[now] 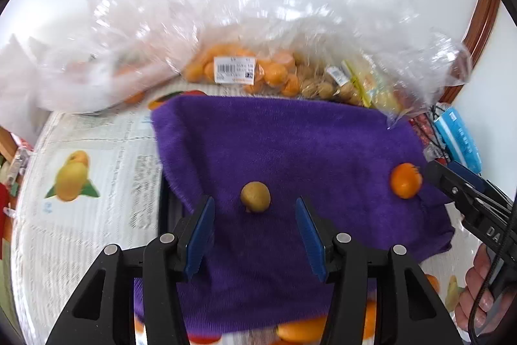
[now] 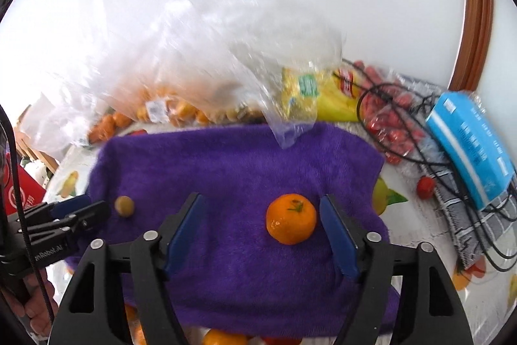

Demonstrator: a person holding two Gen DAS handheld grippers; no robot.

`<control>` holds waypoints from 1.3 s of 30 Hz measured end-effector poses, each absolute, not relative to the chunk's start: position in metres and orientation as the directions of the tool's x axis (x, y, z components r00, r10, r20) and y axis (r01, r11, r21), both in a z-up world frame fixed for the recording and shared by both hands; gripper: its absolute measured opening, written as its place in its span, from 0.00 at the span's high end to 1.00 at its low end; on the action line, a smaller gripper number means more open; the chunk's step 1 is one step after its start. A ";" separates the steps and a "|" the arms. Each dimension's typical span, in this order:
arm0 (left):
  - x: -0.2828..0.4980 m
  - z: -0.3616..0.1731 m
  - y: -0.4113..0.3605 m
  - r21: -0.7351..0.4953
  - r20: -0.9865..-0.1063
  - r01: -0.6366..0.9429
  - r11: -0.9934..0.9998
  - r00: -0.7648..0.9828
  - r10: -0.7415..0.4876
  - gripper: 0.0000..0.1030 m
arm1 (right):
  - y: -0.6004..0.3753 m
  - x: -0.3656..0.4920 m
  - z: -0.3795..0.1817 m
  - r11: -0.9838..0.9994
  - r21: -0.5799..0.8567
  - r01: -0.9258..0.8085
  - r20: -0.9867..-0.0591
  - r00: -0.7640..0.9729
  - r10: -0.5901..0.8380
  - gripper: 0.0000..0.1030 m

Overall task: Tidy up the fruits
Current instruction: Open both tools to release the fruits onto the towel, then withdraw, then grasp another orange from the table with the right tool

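the left gripper (image 1: 255,235) hangs over the purple towel (image 1: 290,144) with its fingers (image 1: 202,235) apart and holding nothing; the small greenish-brown fruit (image 1: 255,196) lies on the towel just beyond them. the right gripper (image 2: 261,235) is likewise open and empty, with the orange mandarin (image 2: 290,218) resting on the towel between its fingers (image 2: 339,235), touching neither as far as i can tell. the two fruits lie well apart, brown one left, mandarin right. both are round, so a nudge from a finger or a tug on the towel could probably roll them toward the near edge. the clear plastic bags (image 1: 245,31) of fruit at the far side of the counter sag over the towel's far edge and could slump onto it or snag a reaching gripper.
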State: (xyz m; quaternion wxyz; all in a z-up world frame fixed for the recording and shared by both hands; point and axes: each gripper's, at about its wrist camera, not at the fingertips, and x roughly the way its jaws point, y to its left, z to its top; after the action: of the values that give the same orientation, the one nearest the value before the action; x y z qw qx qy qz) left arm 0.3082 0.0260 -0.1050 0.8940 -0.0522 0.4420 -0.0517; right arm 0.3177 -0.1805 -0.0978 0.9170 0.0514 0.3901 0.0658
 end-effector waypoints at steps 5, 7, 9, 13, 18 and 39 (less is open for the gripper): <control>0.271 -0.081 0.028 -0.147 -0.740 0.037 0.988 0.659 -0.135 0.52 | -0.183 0.277 -0.073 0.994 0.104 -0.041 -0.663 0.742 0.100 0.16; 0.252 -0.072 0.027 -0.140 -0.727 0.038 0.989 0.674 -0.129 0.52 | -0.187 0.260 -0.065 0.996 0.089 -0.001 -0.656 0.753 0.060 0.07; 0.232 -0.065 0.025 -0.133 -0.713 0.042 0.990 0.690 -0.125 0.52 | -0.192 0.241 -0.058 0.995 0.093 0.027 -0.656 0.754 0.041 0.06; 0.198 -0.059 0.023 -0.133 -0.695 0.047 0.990 0.707 -0.127 0.52 | -0.201 0.201 -0.050 0.994 0.108 0.016 -0.622 0.781 0.055 0.06; 0.159 -0.062 0.018 -0.140 -0.691 0.062 0.988 0.708 -0.142 0.52 | -0.206 0.154 -0.049 0.996 0.084 0.028 -0.616 0.787 0.030 0.06; 0.102 -0.078 0.057 -0.121 -0.693 -0.051 0.991 0.719 -0.048 0.37 | -0.192 0.106 -0.102 0.984 0.161 -0.074 -0.663 0.731 0.163 0.41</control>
State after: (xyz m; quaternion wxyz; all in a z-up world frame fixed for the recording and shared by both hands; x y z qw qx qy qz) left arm 0.1019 0.0571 -0.0777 0.9247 -0.0658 0.3749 0.0008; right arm 0.1056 -0.1924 -0.1025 0.9282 0.0618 0.3614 0.0638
